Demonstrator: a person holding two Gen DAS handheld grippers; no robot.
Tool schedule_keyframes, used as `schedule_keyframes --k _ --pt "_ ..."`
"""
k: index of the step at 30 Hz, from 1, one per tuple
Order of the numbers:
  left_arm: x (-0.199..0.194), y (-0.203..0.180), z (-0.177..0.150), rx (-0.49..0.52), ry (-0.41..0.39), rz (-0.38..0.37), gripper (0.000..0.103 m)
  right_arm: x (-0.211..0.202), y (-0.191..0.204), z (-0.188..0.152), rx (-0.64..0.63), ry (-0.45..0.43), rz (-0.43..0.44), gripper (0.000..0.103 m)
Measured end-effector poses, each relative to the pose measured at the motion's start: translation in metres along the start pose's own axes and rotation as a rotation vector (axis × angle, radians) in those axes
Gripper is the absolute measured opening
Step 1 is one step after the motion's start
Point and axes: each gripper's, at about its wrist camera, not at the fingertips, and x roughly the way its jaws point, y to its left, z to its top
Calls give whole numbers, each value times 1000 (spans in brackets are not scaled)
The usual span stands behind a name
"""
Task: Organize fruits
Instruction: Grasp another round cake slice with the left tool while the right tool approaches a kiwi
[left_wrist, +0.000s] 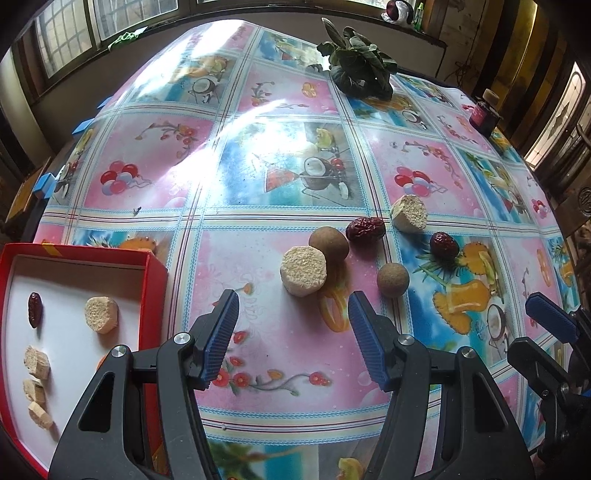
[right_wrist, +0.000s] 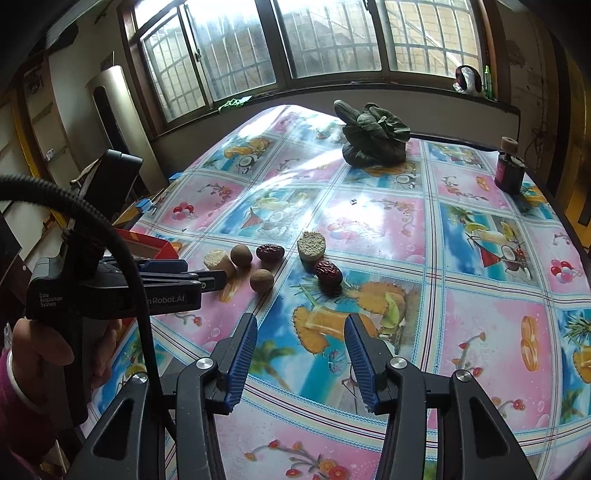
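On the patterned tablecloth lie two beige corn pieces (left_wrist: 303, 270) (left_wrist: 409, 213), two brown round fruits (left_wrist: 328, 243) (left_wrist: 393, 279) and two red dates (left_wrist: 365, 229) (left_wrist: 444, 244). The same group shows in the right wrist view, with a date (right_wrist: 328, 273) nearest. A red box (left_wrist: 79, 258) at the left holds a date (left_wrist: 34, 309) and several corn pieces (left_wrist: 101, 315). My left gripper (left_wrist: 293, 319) is open and empty, just short of the near corn piece. My right gripper (right_wrist: 301, 339) is open and empty, short of the near date.
A leafy green vegetable (left_wrist: 360, 70) lies at the far side of the table. A dark jar (left_wrist: 484, 114) stands at the far right. Windows run behind the table. The left gripper's body (right_wrist: 110, 288) and the hand holding it fill the left of the right wrist view.
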Motion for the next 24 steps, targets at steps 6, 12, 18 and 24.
schedule_keyframes --k 6,12,18,24 --pt "7 2 1 8 26 -15 62 5 -3 2 15 9 1 48" --pt "12 7 8 -3 28 -18 62 14 1 3 1 35 -3 48" --pt "17 6 12 11 33 -8 62 22 4 5 -3 49 1 48" --pt "19 10 13 -1 35 13 62 28 10 8 -19 56 0 48"
